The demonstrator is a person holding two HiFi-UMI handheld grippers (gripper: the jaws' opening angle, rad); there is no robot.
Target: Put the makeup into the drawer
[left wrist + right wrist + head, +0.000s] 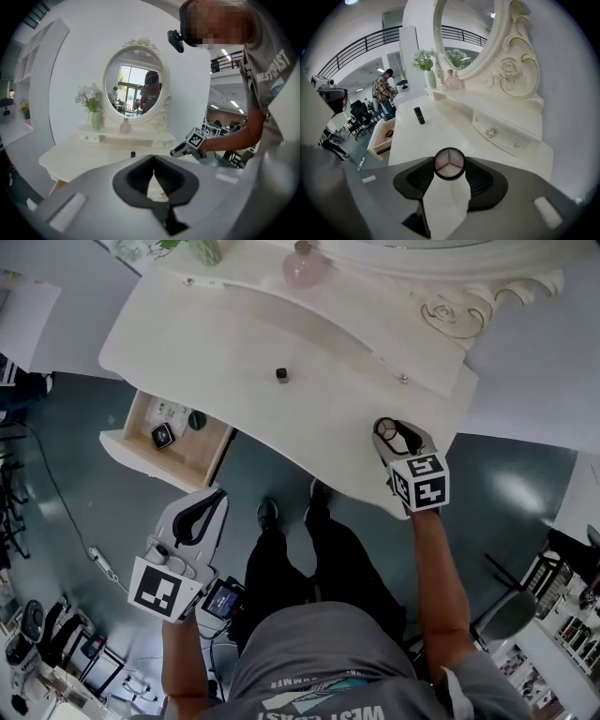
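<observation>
1. Makeup compact (449, 163), round and black-rimmed with three pinkish pans, is up off the desk (234, 324), just over the front edge at the desk's right end.
2. Right hand-held gripper (397, 434) has it clamped, with one dark pad pressed on each side of the rim. The open face of the compact is turned back toward the gripper's own camera.
3. Left hand-held gripper (153, 158) is clenched on nothing, its tips meeting. It hangs off the desk's front, out over the floor (103, 512) and near the open drawer.
4. Drawer (150, 463) stands pulled out under the desk's left end. A small square item (162, 435) and a dark round one (197, 420) lie inside it.
5. Small black tube (281, 375) stands upright and alone in the middle of the desk, well apart from both grippers.
6. Along the desk's back sit a pink bottle (305, 266) and a vase of flowers (95, 119), with the oval mirror (136, 89) rising behind them.
</observation>
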